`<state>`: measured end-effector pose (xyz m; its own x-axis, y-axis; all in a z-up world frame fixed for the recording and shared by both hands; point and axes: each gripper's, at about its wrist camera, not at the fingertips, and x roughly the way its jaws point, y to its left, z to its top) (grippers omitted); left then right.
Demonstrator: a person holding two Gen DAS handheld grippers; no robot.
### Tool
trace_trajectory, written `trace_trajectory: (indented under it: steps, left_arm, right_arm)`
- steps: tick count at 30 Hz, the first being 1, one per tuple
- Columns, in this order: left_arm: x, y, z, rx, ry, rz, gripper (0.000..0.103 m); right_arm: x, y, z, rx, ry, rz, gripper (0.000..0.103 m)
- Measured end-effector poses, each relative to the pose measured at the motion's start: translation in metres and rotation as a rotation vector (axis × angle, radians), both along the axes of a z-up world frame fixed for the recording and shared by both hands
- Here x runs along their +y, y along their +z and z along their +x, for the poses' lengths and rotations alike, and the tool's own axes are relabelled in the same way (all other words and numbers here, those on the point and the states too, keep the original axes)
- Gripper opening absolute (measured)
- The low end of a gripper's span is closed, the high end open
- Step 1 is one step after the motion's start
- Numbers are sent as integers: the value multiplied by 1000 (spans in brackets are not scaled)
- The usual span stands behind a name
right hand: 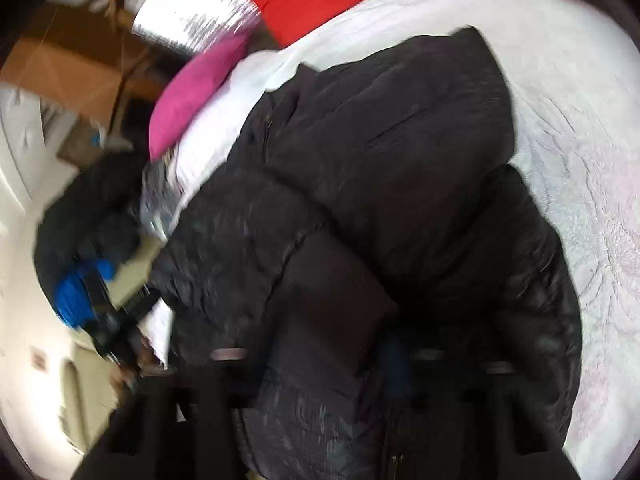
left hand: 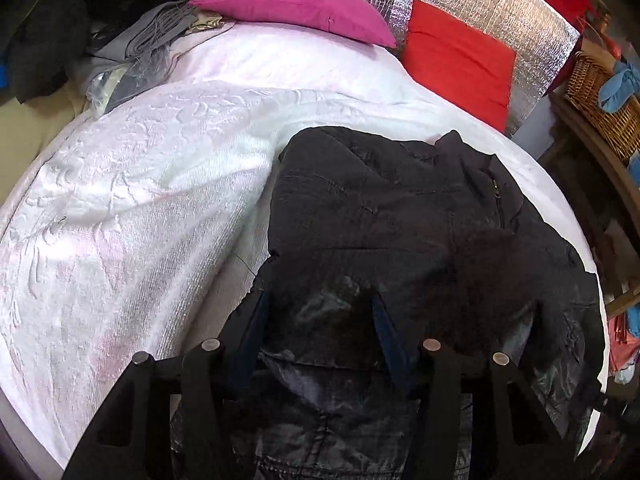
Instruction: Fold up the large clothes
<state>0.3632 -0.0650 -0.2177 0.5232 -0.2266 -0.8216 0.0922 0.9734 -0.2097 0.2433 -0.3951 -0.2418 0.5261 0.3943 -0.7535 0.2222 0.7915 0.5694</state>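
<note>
One bulky black puffer jacket (left hand: 400,220) is all I have to fold, and it lies heaped on the white bedspread (left hand: 140,200), toward the edge nearest the wicker basket (left hand: 600,92), with the pink pillow (left hand: 296,8) and red cushion (left hand: 460,60) well beyond it at the head of the bed. I judge it soft, puffy and springy, light for its bulk, with a slick shell that will slide out of a shallow pinch and loft back up after each fold; I would take it deep at a seam, the hem or the collar by the zipper (left hand: 496,196) rather than on a padded panel. My left gripper (left hand: 316,320) has its blue-lined fingers spread with jacket fabric lying between them, and I cannot say the fabric is clamped. The right gripper (right hand: 320,360) I cannot read: its view is smeared with motion, the jacket (right hand: 380,200) billows over the fingers, and their tips are lost in dark cloth. Sleeves, hem and the jacket's front or back are hard to sort out in the crumple, and the lower part is cut off behind both rigs. At the left of the right view something blue and black shows, perhaps the other rig, too blurred to name.
</note>
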Motion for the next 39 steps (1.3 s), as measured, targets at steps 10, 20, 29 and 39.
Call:
trace_trajectory:
  steps: [10, 20, 29, 39]
  left_arm:
    - [15, 3, 0, 21, 29, -32, 55]
    - [-1, 6, -1, -6, -17, 79, 62]
    - [-2, 5, -1, 2, -4, 73, 64]
    - [-3, 18, -12, -84, 25, 129, 64]
  right_arm:
    - [33, 62, -19, -221, -76, -374, 10]
    - [-51, 30, 47, -140, -306, -237, 10]
    - [-73, -11, 52, -89, -225, 100, 82]
    - [-22, 26, 41, -164, -179, -244, 11]
